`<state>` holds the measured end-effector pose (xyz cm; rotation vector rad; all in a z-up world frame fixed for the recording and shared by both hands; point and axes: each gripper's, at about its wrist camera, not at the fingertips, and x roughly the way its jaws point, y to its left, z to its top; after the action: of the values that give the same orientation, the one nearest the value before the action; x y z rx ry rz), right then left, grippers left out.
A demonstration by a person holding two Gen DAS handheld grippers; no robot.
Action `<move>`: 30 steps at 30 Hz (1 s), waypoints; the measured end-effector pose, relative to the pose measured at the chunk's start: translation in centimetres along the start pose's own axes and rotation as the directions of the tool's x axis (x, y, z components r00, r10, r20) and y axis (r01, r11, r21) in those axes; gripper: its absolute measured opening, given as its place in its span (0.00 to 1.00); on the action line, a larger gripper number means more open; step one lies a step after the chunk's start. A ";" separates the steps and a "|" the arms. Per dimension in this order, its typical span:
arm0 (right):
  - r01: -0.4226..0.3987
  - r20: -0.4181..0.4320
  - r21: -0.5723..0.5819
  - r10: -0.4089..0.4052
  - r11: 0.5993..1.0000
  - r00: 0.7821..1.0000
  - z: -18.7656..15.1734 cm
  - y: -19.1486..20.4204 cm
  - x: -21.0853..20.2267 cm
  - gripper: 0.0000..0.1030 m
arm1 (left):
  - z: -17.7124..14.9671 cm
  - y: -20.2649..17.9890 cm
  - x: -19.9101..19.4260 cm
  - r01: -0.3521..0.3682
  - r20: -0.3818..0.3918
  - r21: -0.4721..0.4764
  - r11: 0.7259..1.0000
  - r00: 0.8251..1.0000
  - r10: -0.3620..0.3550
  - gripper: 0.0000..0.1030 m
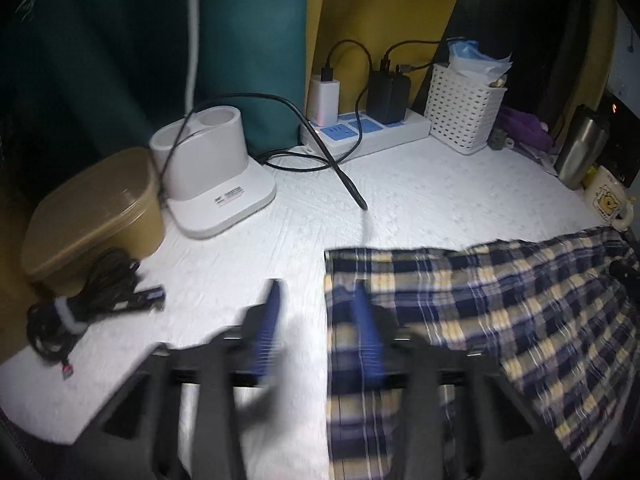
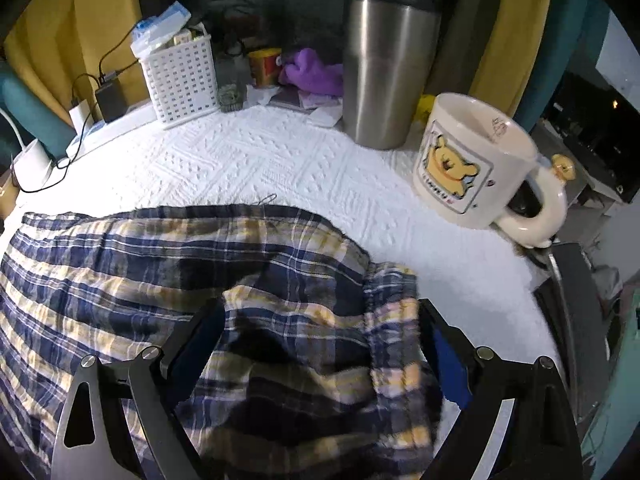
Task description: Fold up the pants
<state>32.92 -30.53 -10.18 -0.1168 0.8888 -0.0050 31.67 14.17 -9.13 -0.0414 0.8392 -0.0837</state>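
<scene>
— So, what sits along the left of the bench [image 1: 400, 184]?

— A tan box [image 1: 92, 216] at the far left, with a bundle of black cable [image 1: 84, 300] just in front of it. Beside the box stands a white charging stand [image 1: 216, 176]. Further right, along the back, a power strip [image 1: 368, 130] carries a white plug [image 1: 325, 98] and a black adapter [image 1: 388, 96], then a white basket [image 1: 464, 108].

— And the left claw [image 1: 318, 296]?

— Its blue fingers [image 1: 274, 320] are spread with nothing between them. It is blurred. One finger is over the white cover, the other over the left edge of the plaid pants [image 1: 480, 312].

— Where do the pants lie?

— Flat on the white cover, running from that edge off to the right. In the right wrist view they fill the lower left and middle, bunched up near the camera.

— The right claw [image 2: 320, 320]?

— Spread wide, with a rumpled fold of the pants [image 2: 160, 264] between its fingers [image 2: 448, 356]. Whether the pads press on the cloth I cannot tell.

— What is to the right of that?

— A steel tumbler [image 2: 384, 68] at the back, a purple cloth [image 2: 312, 70] left of it, and a cream mug [image 2: 472, 164] with a yellow bear print near the bench's right edge.
</scene>
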 end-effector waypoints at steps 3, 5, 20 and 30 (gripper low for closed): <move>-0.003 0.017 0.001 0.003 1.000 1.000 -0.5 0.0 -1.3 0.92 | -1.2 0.0 -1.7 0.011 0.005 -0.019 1.000 1.000 -0.011 0.44; -0.005 0.026 -0.003 0.005 1.000 1.000 -0.9 0.3 -2.0 0.92 | -2.1 -0.2 -2.6 0.019 0.003 -0.029 0.999 1.000 -0.019 0.44; -0.043 0.050 -0.053 0.046 0.998 0.998 -5.1 2.8 -6.3 0.92 | -10.4 -2.5 -6.5 0.097 -0.067 -0.031 0.995 0.993 -0.099 0.44; -0.042 0.015 -0.061 0.043 0.997 0.999 -8.0 3.2 -6.2 0.92 | -13.0 -2.3 -6.1 0.029 -0.072 0.022 0.999 0.997 -0.027 0.37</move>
<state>22.63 -27.79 -10.70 -0.1546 0.8755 0.0629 17.76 12.35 -13.15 -0.0288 0.9097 -0.1219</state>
